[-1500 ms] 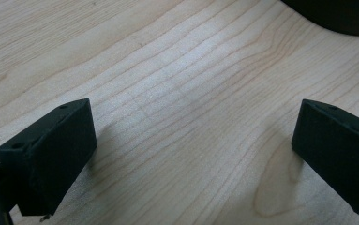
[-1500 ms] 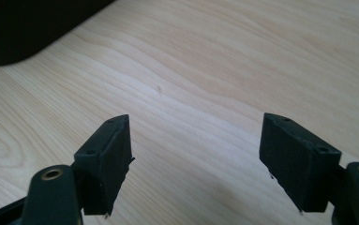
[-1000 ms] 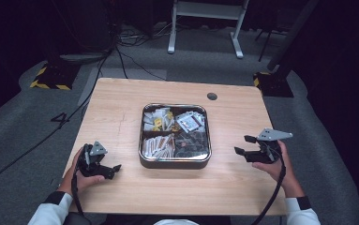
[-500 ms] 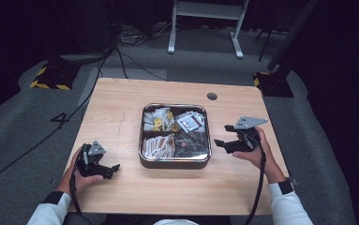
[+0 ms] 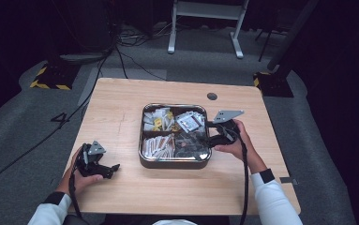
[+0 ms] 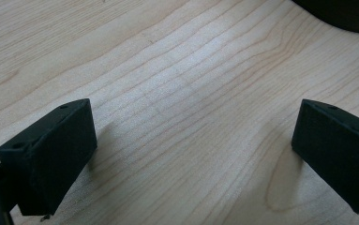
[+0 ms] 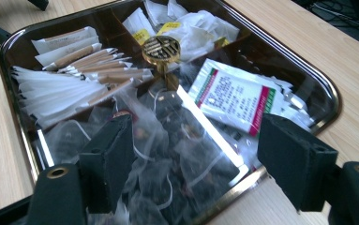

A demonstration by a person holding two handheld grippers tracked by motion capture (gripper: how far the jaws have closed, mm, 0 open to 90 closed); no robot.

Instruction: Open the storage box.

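Tea bags (image 7: 168,154) fill the compartment of the metal tray (image 5: 175,161) nearest the tabletop's right edge. Right gripper (image 7: 200,154), jaws spread and empty, hovers above them: approach step; next, descend and pinch one bag. Left gripper (image 6: 191,150) rests spread near the tabletop's front-left corner.

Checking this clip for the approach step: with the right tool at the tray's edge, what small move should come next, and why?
Probably lower the right tool a little into the near compartment of the tray and bring it over one clear tea bag. Its jaws stand open with nothing between them, above the tea bags at the tray's rim. The left tool rests open on the table.
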